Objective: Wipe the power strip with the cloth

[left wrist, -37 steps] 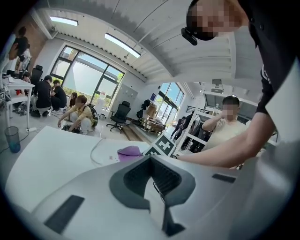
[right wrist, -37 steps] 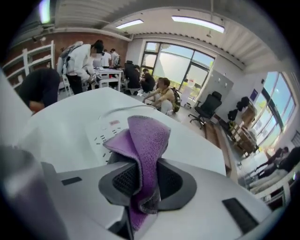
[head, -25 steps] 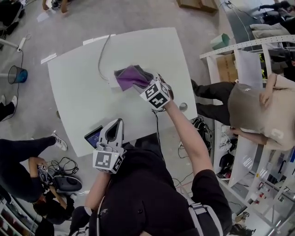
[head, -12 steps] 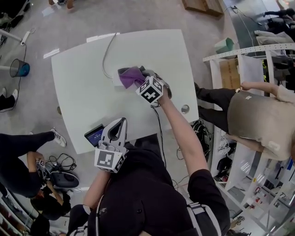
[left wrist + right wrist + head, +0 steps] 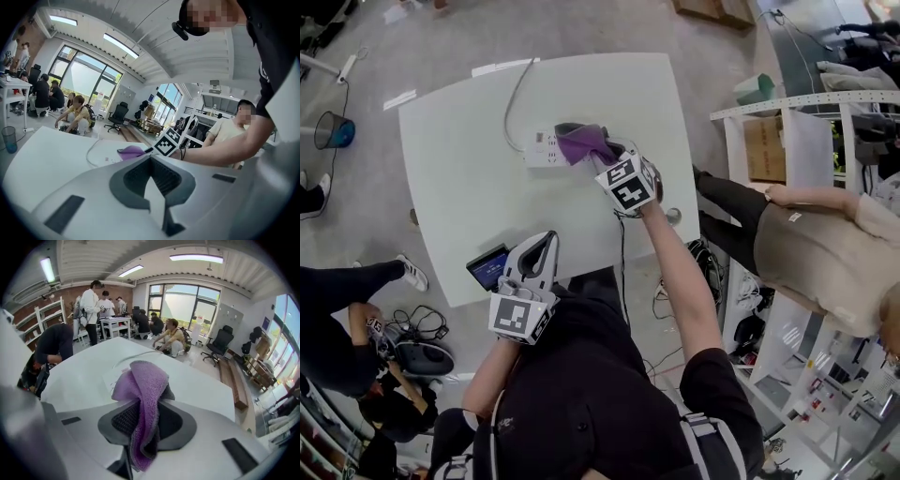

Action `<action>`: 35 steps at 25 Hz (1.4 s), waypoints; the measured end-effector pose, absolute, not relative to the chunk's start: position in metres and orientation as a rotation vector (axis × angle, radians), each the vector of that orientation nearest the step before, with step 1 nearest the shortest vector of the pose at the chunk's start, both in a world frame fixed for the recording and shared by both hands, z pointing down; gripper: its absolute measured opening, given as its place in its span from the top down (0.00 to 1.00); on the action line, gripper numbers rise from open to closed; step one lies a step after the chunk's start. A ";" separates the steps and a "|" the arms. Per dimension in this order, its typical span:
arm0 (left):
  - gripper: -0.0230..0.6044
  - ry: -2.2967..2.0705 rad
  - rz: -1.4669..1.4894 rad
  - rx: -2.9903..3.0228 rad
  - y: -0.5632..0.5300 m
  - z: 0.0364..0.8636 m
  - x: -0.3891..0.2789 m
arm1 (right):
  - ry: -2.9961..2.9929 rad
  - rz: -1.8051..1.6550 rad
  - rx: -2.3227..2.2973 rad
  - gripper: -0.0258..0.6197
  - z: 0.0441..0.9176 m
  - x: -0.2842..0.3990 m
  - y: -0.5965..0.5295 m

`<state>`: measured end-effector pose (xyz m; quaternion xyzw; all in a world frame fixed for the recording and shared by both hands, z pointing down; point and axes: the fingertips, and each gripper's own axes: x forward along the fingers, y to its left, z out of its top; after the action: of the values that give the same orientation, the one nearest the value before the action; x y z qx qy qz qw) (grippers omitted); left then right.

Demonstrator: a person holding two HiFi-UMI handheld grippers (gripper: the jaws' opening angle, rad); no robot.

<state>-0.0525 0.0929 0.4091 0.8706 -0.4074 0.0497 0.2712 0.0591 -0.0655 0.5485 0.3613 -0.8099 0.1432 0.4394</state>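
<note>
Gathering the cloth at the strip's right end, upper middle of the head view.
The white table (image 5: 459,178) fills the upper left. On it the power strip (image 5: 540,148) lies near the far edge, and its left part, covered a second ago, is now bare. The purple cloth (image 5: 584,144) is bunched over the strip's right end. The right gripper (image 5: 143,427) is closing, with a fold of cloth pinched between its pads. The left gripper (image 5: 546,244) hangs at the near table edge, jaws together on nothing. Probably one pass is done and another stroke is being set up.
</note>
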 end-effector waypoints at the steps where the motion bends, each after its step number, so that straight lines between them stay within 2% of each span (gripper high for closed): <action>1: 0.91 -1.091 0.133 2.349 0.093 0.409 -0.051 | -1.996 0.374 0.937 0.80 0.546 0.072 -0.067; 4: 0.92 -1.077 0.128 2.358 0.093 0.408 -0.050 | -1.903 0.410 0.994 0.80 0.552 0.096 -0.069; 8: 0.92 -1.081 0.126 2.362 0.095 0.407 -0.052 | -1.799 0.448 0.975 0.80 0.580 0.087 -0.065; 15: 0.91 -1.139 0.124 2.341 0.093 0.403 -0.053 | -1.846 0.321 0.854 0.80 0.580 0.020 -0.067; 22: 0.92 -1.119 0.134 2.400 0.091 0.382 -0.009 | -1.954 0.250 0.715 0.80 0.565 -0.031 -0.065; 27: 0.92 -1.135 0.105 2.396 0.099 0.398 -0.049 | -2.230 0.584 0.632 0.80 0.559 -0.115 -0.051; 30: 0.91 -1.134 0.099 2.384 0.099 0.399 -0.053 | -2.305 0.779 0.753 0.80 0.548 -0.105 -0.066; 35: 0.91 -1.087 0.094 2.392 0.103 0.399 -0.054 | -2.231 0.891 0.824 0.80 0.570 -0.078 -0.055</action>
<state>-0.0543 0.1028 0.3990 0.8801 -0.3998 0.0347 0.2536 -0.0778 -0.0547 0.5703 0.3100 -0.8390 0.3349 0.2963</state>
